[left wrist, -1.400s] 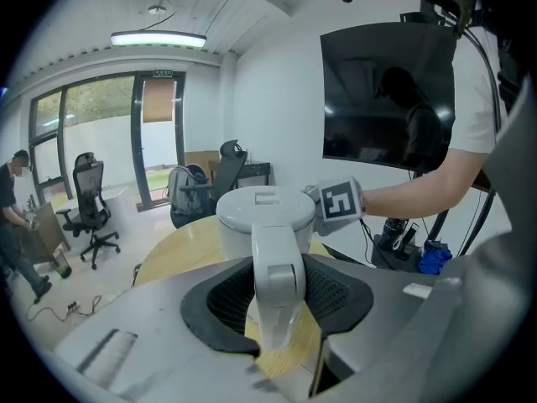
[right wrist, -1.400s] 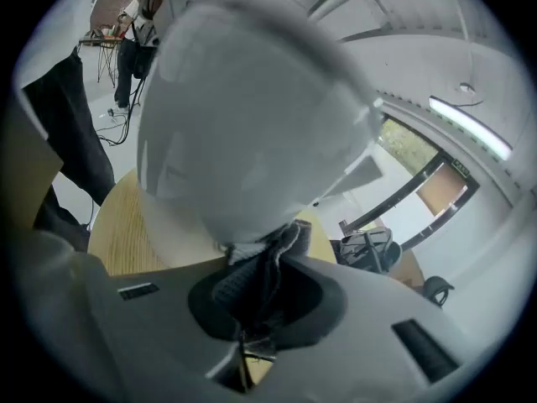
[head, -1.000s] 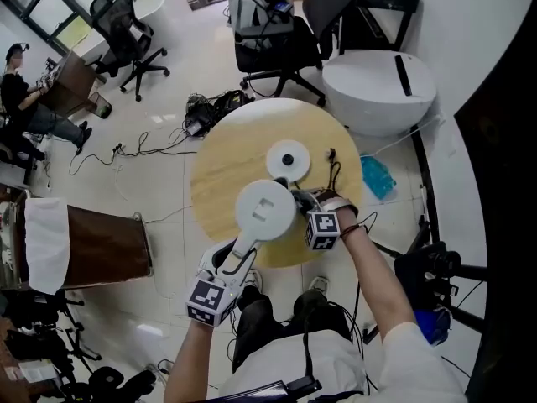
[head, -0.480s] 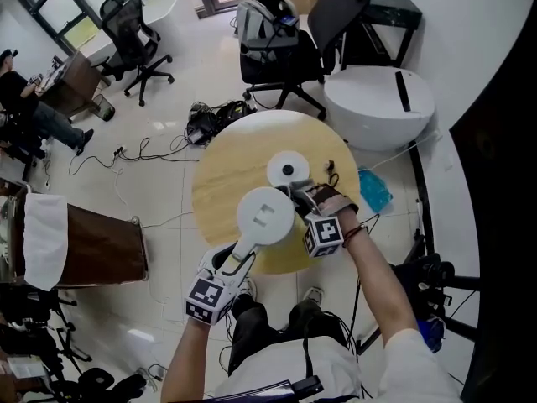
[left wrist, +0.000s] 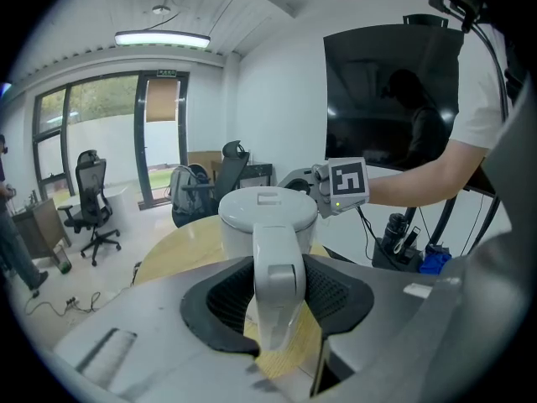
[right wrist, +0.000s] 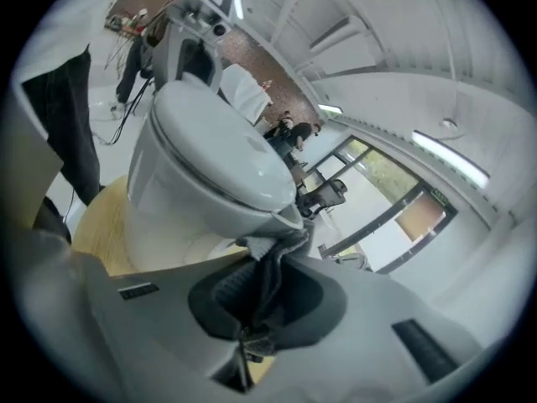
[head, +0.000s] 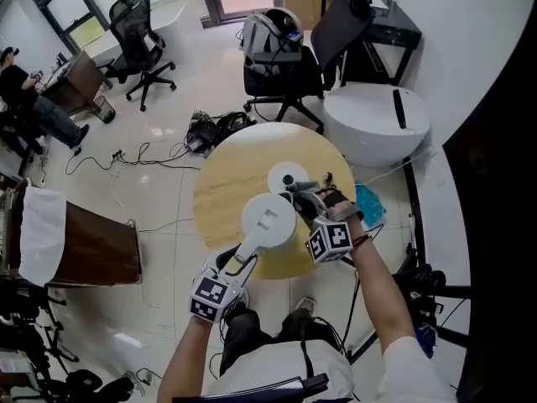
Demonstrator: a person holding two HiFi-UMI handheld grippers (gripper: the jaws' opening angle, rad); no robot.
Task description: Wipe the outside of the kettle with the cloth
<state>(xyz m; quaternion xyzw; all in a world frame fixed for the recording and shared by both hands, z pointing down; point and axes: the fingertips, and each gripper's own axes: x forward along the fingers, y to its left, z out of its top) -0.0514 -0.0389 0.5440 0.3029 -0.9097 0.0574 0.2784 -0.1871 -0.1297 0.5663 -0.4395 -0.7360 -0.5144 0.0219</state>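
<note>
Against the white plastic kettle [head: 268, 221], your right tool [right wrist: 264, 296] grips the grey cloth [right wrist: 273, 263], left tool [left wrist: 281, 296] its handle [left wrist: 275, 250]; wiping looks unfinished.

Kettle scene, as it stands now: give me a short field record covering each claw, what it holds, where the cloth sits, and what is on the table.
kettle: white kettle, lid shut, off its base
left claw: left claw shut on the kettle's handle
right claw: right claw shut on the cloth
cloth contact: against the kettle's side, just under the spout
base: round white base, bare, on the table
table: round wooden table
</note>
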